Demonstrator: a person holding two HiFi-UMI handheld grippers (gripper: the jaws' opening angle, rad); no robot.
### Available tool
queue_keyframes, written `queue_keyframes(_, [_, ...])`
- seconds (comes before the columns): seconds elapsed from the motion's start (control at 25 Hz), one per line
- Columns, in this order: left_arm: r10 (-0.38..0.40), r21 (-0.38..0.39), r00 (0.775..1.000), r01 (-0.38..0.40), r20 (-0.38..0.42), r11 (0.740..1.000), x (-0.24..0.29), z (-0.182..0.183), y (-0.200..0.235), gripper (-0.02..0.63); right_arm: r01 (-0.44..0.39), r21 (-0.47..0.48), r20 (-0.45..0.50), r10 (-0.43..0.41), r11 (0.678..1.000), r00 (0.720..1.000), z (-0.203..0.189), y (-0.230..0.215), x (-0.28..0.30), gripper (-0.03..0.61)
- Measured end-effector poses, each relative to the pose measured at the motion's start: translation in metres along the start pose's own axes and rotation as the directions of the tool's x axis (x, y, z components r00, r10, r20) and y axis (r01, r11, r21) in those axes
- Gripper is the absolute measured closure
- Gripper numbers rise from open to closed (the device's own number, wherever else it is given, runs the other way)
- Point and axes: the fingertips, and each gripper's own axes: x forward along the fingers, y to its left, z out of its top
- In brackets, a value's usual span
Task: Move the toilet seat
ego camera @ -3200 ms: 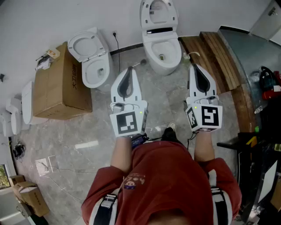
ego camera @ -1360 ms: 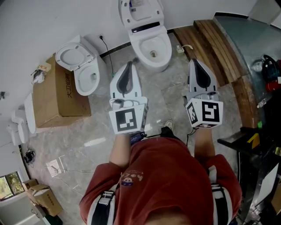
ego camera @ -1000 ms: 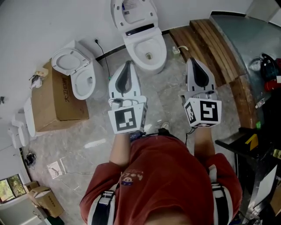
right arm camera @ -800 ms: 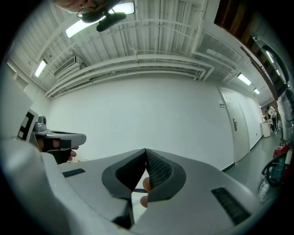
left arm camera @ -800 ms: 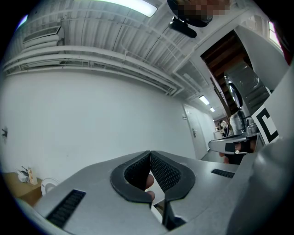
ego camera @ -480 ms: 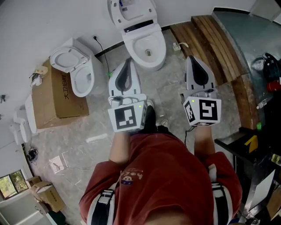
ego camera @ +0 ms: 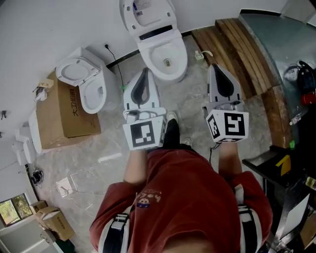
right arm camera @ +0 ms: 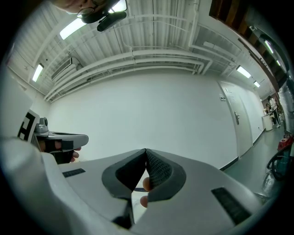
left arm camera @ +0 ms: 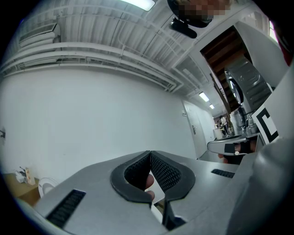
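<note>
You stand on a grey marbled floor facing a plain white wall. The toilet sits against that wall straight ahead, and its toilet seat is tipped up at the back of the bowl. Your left claw hovers just short of the toilet's front rim, its jaws pressed together on nothing. Your right claw, off to the toilet's right, is likewise closed and empty. Left of the toilet stands a second toilet beside a cardboard box. Right of the toilet lie wooden planks.
</note>
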Motion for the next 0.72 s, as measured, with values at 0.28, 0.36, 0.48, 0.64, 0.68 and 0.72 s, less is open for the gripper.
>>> queue_keyframes(0.28, [0.020, -0.026, 1.000, -0.020, 0.008, 0.999, 0.034, -0.016, 0.029, 0.603, -0.029, -0.028, -0.014, 0.029, 0.999, 0.999, -0.010, 0.010, 0.050, 0.566])
queue_keyframes(0.36, [0.025, -0.031, 1.000, -0.025, 0.004, 0.999, 0.047, -0.020, 0.040, 0.603, -0.039, -0.035, -0.019, 0.038, 0.999, 0.999, -0.011, 0.014, 0.069, 0.566])
queue_keyframes(0.48, [0.031, -0.035, 1.000, -0.031, -0.004, 0.999, 0.068, -0.025, 0.059, 0.603, -0.048, -0.038, -0.020, 0.047, 0.998, 0.999, -0.010, 0.018, 0.099, 0.566])
queue_keyframes(0.64, [0.039, -0.042, 0.999, -0.039, -0.006, 0.998, 0.097, -0.029, 0.086, 0.603, -0.056, -0.043, -0.027, 0.054, 0.998, 0.998, -0.013, 0.025, 0.139, 0.566])
queue_keyframes(0.68, [0.042, -0.044, 0.999, -0.042, -0.006, 0.998, 0.104, -0.031, 0.093, 0.603, -0.059, -0.047, -0.028, 0.058, 0.997, 0.998, -0.013, 0.028, 0.150, 0.565])
queue_keyframes(0.72, [0.045, -0.047, 0.999, -0.045, -0.006, 0.998, 0.111, -0.032, 0.101, 0.603, -0.062, -0.050, -0.030, 0.060, 0.997, 0.998, -0.014, 0.030, 0.160, 0.566])
